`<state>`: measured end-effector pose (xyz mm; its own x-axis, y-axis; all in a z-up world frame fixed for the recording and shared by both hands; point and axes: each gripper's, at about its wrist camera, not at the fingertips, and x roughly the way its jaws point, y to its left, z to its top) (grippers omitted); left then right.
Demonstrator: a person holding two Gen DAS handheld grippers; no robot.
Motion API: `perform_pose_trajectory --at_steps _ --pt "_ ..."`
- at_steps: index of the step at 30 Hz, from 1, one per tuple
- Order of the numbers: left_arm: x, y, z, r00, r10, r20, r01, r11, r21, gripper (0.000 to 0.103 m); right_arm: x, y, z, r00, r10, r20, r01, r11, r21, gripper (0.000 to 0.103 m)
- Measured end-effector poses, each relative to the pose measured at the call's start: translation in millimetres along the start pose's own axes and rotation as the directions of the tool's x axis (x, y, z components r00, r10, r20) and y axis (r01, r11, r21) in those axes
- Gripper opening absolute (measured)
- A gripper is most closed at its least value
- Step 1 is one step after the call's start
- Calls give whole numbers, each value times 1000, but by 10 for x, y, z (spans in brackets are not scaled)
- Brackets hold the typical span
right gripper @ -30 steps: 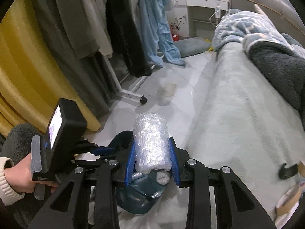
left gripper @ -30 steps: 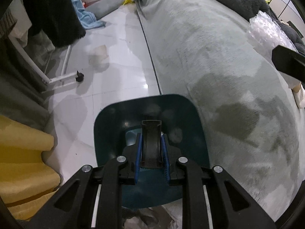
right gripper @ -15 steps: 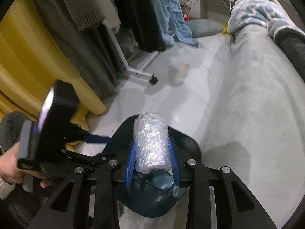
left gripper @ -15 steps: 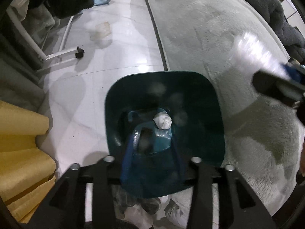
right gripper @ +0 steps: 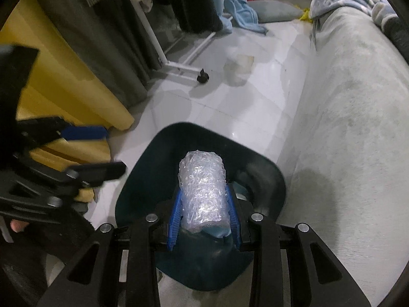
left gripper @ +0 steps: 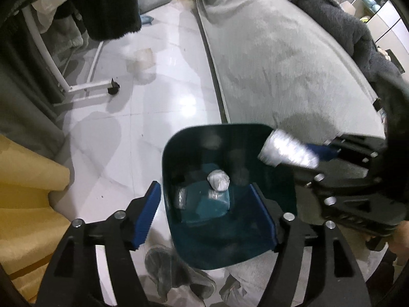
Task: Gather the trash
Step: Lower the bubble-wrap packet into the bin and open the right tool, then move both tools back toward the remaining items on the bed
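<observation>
A dark teal trash bin (left gripper: 217, 128) stands on the white floor by the bed. My left gripper (left gripper: 203, 189) hangs over its mouth, jaws opening, with nothing pressed between the blue pads. At the bin's bottom lie a crumpled white wad (left gripper: 218, 179) and a small greyish piece (left gripper: 181, 198). My right gripper (right gripper: 204, 194) is shut on a roll of bubble wrap (right gripper: 202, 179) and holds it above the bin (right gripper: 143, 179). In the left wrist view the roll (left gripper: 286, 151) reaches in over the bin's right rim. The left gripper (right gripper: 115, 149) shows at the left of the right wrist view.
A bed with a grey cover (left gripper: 281, 64) runs along the right, a dark blanket (left gripper: 345, 25) on it. A clothes rack's wheeled foot (left gripper: 113, 89) and a clear plastic cup (left gripper: 143, 58) are on the floor. Yellow fabric (left gripper: 25, 192) lies left. Slippers (left gripper: 173, 276) sit below the bin.
My left jaws let go of a black piece, which dropped into the bin, and spread apart. The right gripper came down with the bubble wrap to just over the bin's mouth.
</observation>
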<state>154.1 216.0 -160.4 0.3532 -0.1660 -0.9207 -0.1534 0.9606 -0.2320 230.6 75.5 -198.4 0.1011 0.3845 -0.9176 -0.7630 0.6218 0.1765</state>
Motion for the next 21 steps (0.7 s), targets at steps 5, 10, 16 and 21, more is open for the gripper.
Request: perform_pose_trajectory --at_steps 5,10,16,21 --pt "-121 33 48 998 1 64 -1 1000 1 77 165 47 -44 999 -7 -47 7 1000 -7 34" --pt "-269 38 91 990 2 142 -2 1000 2 79 243 104 -59 997 -13 -77 11 1000 -18 35" --pt "-519 -37 152 964 -24 265 14 999 40 79 331 113 -93 993 -24 -114 22 1000 -22 44" --pt "-720 -140 197 934 -43 355 15 997 79 81 240 100 -79 994 -25 -104 23 1000 -18 53"
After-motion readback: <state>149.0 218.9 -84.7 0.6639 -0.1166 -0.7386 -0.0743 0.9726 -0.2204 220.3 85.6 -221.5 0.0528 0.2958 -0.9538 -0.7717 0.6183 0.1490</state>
